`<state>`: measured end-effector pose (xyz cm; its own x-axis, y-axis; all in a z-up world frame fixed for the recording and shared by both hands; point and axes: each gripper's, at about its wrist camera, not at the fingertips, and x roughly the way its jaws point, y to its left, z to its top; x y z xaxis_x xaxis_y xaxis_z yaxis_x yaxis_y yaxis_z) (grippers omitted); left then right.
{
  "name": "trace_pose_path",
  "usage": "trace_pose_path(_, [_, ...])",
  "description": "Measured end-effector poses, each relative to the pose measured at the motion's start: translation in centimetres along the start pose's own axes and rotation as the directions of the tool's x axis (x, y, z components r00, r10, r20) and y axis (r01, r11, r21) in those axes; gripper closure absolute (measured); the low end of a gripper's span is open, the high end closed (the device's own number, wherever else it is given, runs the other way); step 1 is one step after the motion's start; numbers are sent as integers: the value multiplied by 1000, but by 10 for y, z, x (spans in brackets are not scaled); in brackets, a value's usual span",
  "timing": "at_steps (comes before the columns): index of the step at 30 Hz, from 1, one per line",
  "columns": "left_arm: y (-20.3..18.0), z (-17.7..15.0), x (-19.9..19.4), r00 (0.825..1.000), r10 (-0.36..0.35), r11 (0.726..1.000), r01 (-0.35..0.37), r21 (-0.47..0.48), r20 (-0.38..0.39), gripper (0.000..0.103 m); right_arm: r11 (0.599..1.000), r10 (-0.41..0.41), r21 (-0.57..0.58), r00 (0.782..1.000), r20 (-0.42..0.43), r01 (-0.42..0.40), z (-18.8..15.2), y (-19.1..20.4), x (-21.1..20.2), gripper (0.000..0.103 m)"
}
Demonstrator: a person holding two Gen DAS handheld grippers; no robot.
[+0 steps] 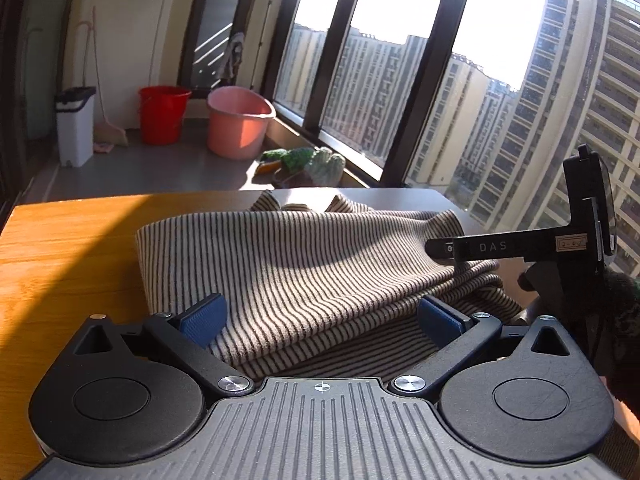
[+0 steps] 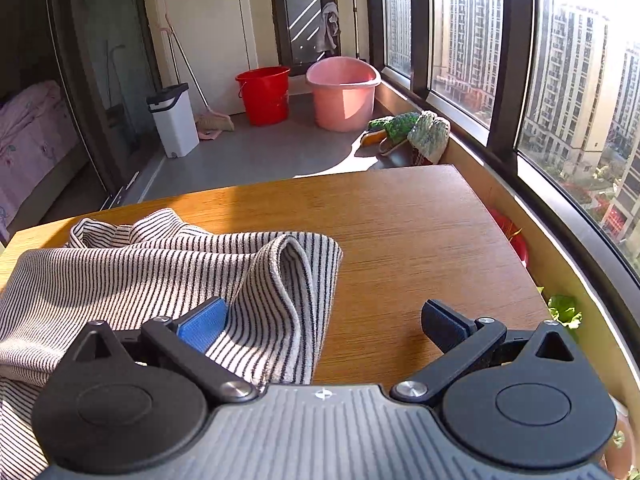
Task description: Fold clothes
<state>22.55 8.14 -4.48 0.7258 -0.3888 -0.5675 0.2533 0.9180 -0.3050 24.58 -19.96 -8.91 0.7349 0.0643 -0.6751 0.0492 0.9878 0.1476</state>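
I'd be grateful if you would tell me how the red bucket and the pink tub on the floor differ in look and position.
The red bucket is deep red, narrower and round, while the pink tub is pale pink, wider and more oval at the rim. The red bucket stands nearer the white bin and broom; the pink tub sits closer to the window. Both stand upright and open-topped on the grey floor, side by side.

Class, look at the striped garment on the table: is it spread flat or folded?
Folded, loosely. The striped garment lies in stacked layers on the table, with a doubled-over edge at its right side.
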Motion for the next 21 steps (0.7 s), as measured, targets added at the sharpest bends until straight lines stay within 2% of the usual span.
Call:
trace_pose_path(3, [21,15,-1,1000,22,993,-23,-118,-6,0,1000,24,-4,1000,5,-24,0,-6,-1,0])
trace_pose_path(7, [48,34,2,998,58,966,-64,-252,-31,3,999,36,-26,999,0,-36,-2,-3,-1,0])
trace_pose_path(10, [56,37,14,996,59,963,-76,-257,-71,9,998,54,-19,999,-1,-54,-1,-6,-1,0])
trace_pose_path(14, [52,40,21,995,38,976,-57,-210,-93,9,991,111,-70,993,-36,-113,3,-3,-2,0])
trace_pose_path(16, [51,42,23,993,21,977,-45,-209,-116,9,985,151,-77,988,-24,-153,6,-3,-5,0])
trace_pose_path(18, [52,44,24,991,7,977,-35,-211,-135,9,983,144,-120,989,23,-141,11,2,-9,4])
trace_pose_path(21, [54,47,30,990,7,978,-36,-205,-141,9,982,159,-105,987,8,-157,23,3,4,12])
